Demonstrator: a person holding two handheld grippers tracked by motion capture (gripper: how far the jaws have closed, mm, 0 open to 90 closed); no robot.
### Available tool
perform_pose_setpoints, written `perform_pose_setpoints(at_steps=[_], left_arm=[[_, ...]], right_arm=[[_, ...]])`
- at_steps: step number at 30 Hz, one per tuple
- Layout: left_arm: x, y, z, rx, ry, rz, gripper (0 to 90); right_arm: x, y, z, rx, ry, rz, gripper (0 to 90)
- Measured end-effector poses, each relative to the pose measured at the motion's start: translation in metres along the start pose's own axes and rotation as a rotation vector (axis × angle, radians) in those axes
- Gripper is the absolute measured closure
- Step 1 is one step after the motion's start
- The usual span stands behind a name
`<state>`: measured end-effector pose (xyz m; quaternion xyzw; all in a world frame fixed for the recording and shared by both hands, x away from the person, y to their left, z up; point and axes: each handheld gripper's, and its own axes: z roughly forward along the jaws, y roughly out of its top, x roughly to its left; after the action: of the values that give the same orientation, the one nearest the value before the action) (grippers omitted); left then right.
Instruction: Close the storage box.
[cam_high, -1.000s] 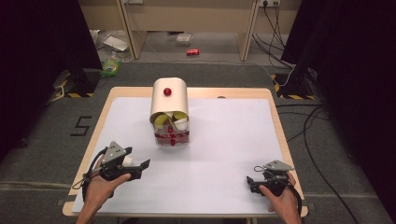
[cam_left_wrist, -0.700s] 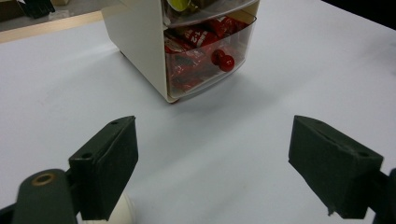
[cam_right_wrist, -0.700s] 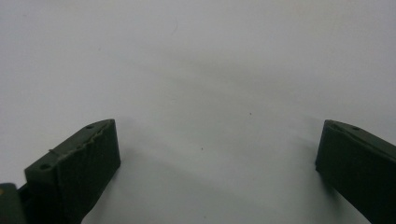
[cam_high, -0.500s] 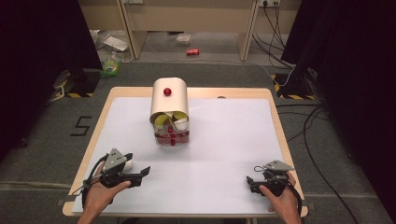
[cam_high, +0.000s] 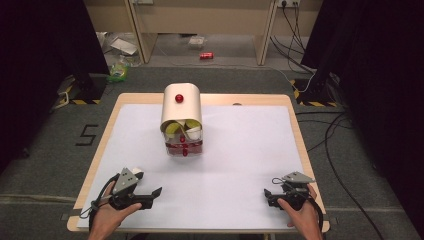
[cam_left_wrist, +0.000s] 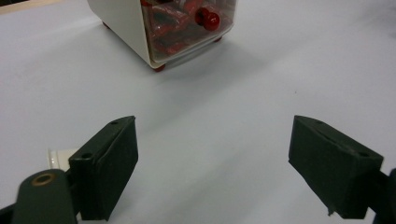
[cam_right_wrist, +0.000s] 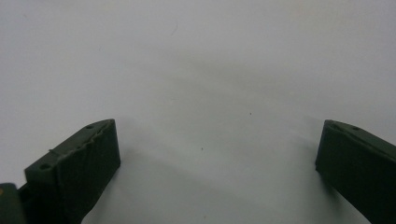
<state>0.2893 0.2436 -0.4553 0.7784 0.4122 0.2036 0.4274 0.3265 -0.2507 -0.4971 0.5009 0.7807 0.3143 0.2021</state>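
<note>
Compared with the frame a second earlier, your left gripper (cam_high: 152, 194) sits lower and nearer the table's front edge, farther from the cream container (cam_high: 181, 111); your right gripper (cam_high: 270, 195) holds the same spot at the front right, and the container has not shifted. Both claws are released: in the left gripper view the two black jaws stand wide apart with bare white surface between them, and the right gripper view shows the same. The container stands upright on the far middle of the table, well apart from both grippers, with a red knob (cam_high: 179, 98) on its rounded top, yellow and white pieces in its open front, and a clear drawer of red contents (cam_left_wrist: 187, 21) below. The table (cam_high: 295, 125) is light wood, covered by a white sheet (cam_high: 240, 150). Around it lies grey carpet with a "5" marked (cam_high: 88, 135) at left, cables (cam_high: 335, 145) at right, and a red can (cam_high: 206, 55) on the floor beyond.
</note>
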Motion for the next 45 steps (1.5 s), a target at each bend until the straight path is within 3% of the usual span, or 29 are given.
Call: perform_pose_setpoints(at_steps=[22,45], left_arm=[[-0.007,-0.027,0.004,0.058,0.005,0.022,15.6],[-0.004,-0.051,0.001,0.107,0.024,0.007,15.6]], right_arm=[[0.0,0.0,0.0,0.0,0.0,0.0,0.3],[0.0,0.0,0.0,0.0,0.0,0.0,0.4]])
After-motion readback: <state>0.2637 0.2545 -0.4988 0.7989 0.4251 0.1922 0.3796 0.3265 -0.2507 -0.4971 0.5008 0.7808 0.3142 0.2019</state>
